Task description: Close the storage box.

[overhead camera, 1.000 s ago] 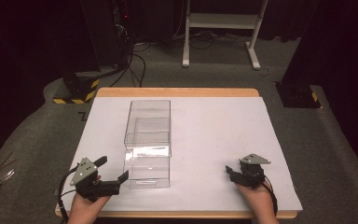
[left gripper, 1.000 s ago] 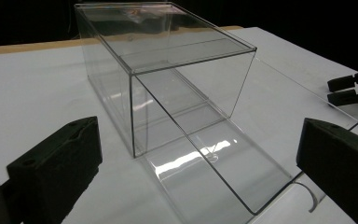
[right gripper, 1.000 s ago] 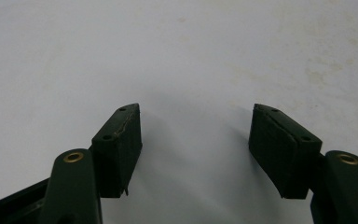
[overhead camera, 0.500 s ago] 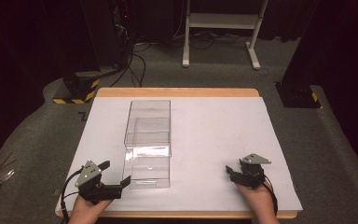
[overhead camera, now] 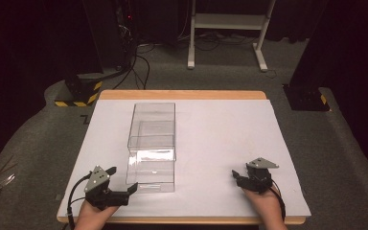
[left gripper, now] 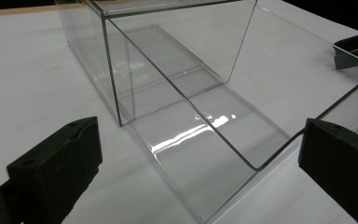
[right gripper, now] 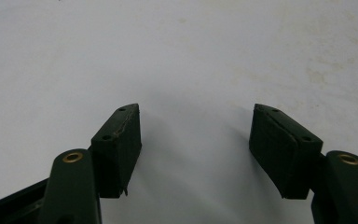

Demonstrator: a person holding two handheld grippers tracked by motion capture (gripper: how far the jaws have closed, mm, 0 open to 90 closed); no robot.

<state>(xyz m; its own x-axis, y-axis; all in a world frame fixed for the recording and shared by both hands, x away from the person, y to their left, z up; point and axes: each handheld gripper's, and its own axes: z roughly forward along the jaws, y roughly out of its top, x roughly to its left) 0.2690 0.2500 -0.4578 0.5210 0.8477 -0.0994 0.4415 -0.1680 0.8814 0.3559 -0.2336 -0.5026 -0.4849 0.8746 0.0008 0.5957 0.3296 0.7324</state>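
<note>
A clear plastic box [overhead camera: 152, 143], open at the top, stands lengthwise left of the middle of the white sheet [overhead camera: 220, 134]. My left gripper [overhead camera: 123, 179] is open by the box's near left corner. In the left gripper view the box's near end [left gripper: 177, 70] lies between and beyond the wide-apart jaws of the left gripper [left gripper: 198, 140], apart from both. My right gripper [overhead camera: 239, 175] rests near the front right of the sheet. In the right gripper view the right gripper [right gripper: 196, 126] is open over bare white sheet [right gripper: 191, 46] with nothing between its jaws.
The sheet covers a wooden table [overhead camera: 182, 94]. The right gripper's jaw [left gripper: 354, 46] shows far off through the box wall. Beyond the table are cables [overhead camera: 139, 62], a yellow-black striped base [overhead camera: 76, 93], a white stand [overhead camera: 225, 28] and a dark post foot [overhead camera: 306, 96].
My left gripper has drifted a little toward the table's near edge and slightly right, staying open by the box's corner. The right gripper has not moved.
</note>
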